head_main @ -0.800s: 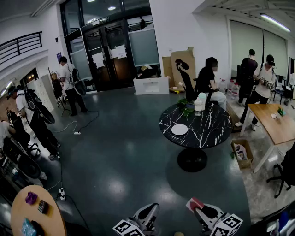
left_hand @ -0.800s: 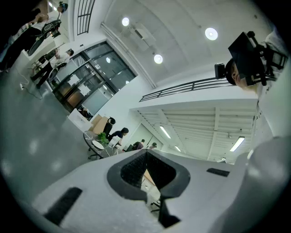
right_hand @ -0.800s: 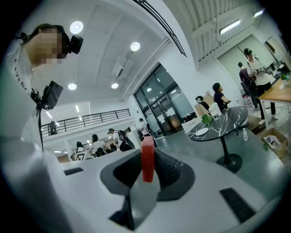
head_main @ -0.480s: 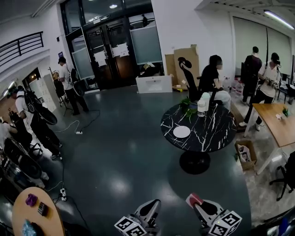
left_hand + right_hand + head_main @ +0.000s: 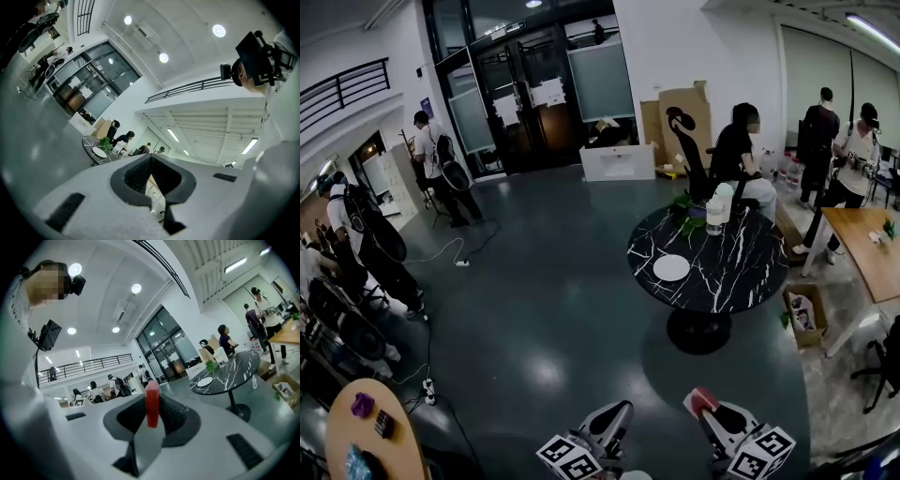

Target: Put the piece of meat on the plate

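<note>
Holding the meat (image 5: 152, 401) pinched in the right gripper (image 5: 705, 409), left gripper (image 5: 621, 411) pressed together and empty, a person stands well apart from the plate (image 5: 671, 268) on the tabletop (image 5: 736, 277), delivery not yet made.

Head view: dim, with a bluish cast. Overhead lamps leave soft glare patches on the floor (image 5: 546, 373) at 7 o'clock. Walls bow at every edge. Gripper views: brighter, with round ceiling lights (image 5: 218, 30) at 1 o'clock flaring. Corners are vignetted black and the near foreground is soft.
</note>
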Tool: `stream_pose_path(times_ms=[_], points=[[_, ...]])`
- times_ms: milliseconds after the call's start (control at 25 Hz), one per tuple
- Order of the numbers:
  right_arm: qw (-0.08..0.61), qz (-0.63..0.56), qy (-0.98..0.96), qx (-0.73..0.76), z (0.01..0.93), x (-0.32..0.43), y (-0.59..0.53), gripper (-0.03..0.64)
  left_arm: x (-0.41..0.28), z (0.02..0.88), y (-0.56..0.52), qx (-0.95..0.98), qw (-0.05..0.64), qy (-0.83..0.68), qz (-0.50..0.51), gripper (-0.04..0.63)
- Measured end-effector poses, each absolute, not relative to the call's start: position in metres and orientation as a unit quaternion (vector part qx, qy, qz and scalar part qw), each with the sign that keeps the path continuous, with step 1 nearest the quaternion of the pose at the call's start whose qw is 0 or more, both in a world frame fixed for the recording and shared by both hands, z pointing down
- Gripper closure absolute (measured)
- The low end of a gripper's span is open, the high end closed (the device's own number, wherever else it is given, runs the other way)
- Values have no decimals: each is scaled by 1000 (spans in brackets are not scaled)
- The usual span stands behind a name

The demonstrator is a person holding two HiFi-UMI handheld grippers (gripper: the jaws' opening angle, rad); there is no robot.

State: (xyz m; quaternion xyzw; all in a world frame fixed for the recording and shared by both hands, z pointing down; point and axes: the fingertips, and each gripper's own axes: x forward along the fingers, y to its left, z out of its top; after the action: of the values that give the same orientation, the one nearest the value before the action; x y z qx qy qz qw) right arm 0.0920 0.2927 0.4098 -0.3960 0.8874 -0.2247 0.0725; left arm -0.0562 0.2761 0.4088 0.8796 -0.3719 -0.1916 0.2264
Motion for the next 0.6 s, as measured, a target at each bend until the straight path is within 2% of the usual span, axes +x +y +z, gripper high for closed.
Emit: stream_pose_path(times_ms=[600], points=[[67, -234, 878, -412, 420, 93, 187, 531, -63, 437, 163, 875, 251, -371, -183, 586]])
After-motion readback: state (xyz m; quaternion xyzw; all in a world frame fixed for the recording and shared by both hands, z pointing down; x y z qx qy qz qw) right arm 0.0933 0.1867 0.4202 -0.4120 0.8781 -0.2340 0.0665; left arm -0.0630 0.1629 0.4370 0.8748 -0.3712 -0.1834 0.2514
